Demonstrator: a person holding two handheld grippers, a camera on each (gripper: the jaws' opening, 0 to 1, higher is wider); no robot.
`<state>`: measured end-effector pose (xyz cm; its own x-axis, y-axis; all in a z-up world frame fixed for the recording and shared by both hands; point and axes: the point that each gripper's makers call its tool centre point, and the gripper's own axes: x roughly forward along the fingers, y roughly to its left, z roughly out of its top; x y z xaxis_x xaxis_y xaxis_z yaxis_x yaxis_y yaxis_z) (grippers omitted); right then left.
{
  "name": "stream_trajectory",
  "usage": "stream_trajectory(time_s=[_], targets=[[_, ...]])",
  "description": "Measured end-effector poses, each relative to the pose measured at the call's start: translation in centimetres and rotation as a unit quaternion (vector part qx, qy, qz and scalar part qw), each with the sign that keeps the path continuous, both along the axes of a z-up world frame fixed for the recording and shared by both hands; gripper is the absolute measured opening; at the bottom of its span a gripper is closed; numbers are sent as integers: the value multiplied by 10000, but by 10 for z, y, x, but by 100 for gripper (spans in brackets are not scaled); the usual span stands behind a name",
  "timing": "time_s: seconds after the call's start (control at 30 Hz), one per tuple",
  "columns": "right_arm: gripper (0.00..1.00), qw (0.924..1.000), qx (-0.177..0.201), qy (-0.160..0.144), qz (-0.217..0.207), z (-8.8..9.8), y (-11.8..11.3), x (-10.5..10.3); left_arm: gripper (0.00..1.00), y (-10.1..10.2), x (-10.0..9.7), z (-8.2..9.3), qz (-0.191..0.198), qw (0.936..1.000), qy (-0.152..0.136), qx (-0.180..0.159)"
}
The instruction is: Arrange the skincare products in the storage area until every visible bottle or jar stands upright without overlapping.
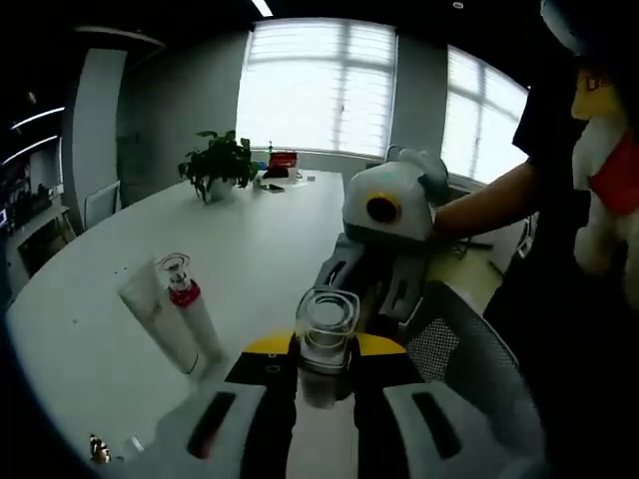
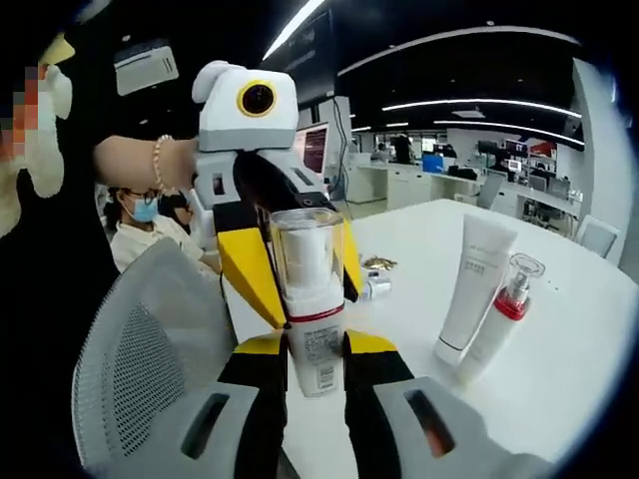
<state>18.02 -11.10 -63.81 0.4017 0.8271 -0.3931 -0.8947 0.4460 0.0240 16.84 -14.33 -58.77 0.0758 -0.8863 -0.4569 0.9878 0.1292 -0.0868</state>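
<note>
Right gripper view: pump bottle (image 2: 312, 299) held upright between both grippers above the tabletop (image 2: 559, 339).
Right gripper (image 2: 310, 364) and left gripper (image 2: 300, 269) jaws both clamped it; white tube (image 2: 474, 289) and red-collared bottle (image 2: 499, 319) stood at 3 o'clock.

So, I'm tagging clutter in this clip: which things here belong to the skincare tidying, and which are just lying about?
Part of the job:
- clear-capped bottle, held between both grippers
- white tube, standing on the table
- red-collared bottle, leaning against the tube

Just lying about:
- potted plant
- red item by the window
- mesh chair
- small gold bits on the table
</note>
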Motion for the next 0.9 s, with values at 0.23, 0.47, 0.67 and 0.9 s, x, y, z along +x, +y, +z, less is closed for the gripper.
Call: stream_trajectory(time_s=[0.23,0.47,0.67,0.9], targets=[[20,9996,-219,61,-137,-22,-6,13,15,5,18,-32,-44,9997,-82,240],[20,9989,-426,160,-142,-47,-10,20,15,4,26,-55,-39,9992,-66,394],[20,9980,-576,252,-82,-65,-11,25,15,2,31,-73,-31,9987,-3,516],[20,9974,-645,324,-29,-77,-14,28,15,-2,35,-85,-2,9982,71,597]])
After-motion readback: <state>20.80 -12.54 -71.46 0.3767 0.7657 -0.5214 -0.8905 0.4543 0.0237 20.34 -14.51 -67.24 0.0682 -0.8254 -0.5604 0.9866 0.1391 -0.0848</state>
